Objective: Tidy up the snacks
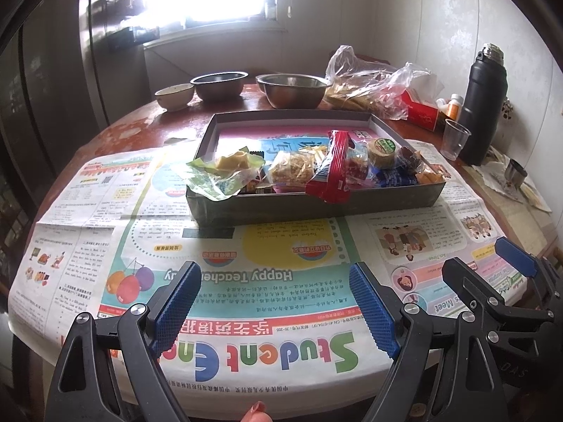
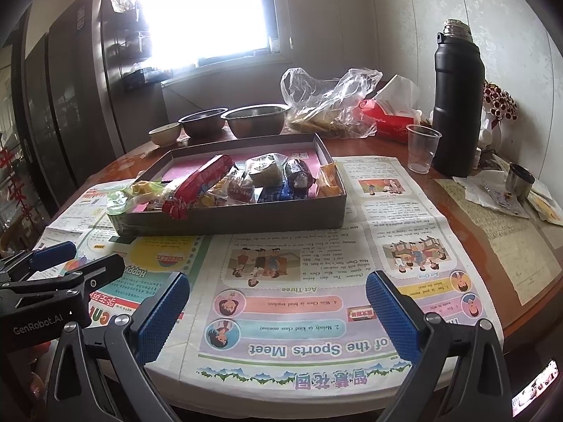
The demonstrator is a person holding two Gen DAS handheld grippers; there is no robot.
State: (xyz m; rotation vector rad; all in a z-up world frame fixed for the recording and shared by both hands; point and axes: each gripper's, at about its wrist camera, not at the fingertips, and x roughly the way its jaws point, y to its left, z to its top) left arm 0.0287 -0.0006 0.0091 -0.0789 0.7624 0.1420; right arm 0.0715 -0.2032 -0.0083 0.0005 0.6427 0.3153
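A shallow grey box (image 1: 316, 204) (image 2: 246, 216) stands on a newspaper in the middle of the round table. Wrapped snacks lie heaped along its near side: a green packet (image 1: 218, 172) over the left corner, a long red packet (image 1: 332, 165) (image 2: 200, 184) over the front wall, a round green-topped cake (image 1: 381, 153), blue and orange packets at the right. My left gripper (image 1: 278, 306) is open and empty above the newspaper, in front of the box. My right gripper (image 2: 278, 313) is open and empty, beside it to the right; it also shows in the left wrist view (image 1: 489, 263).
Behind the box stand two steel bowls (image 1: 292, 89) (image 1: 218, 84), a small ceramic bowl (image 1: 174, 95) and a clear plastic bag of food (image 1: 373, 88). At the right are a red tissue box (image 2: 390, 119), a clear plastic cup (image 2: 422, 147), a black flask (image 2: 457, 102) and papers.
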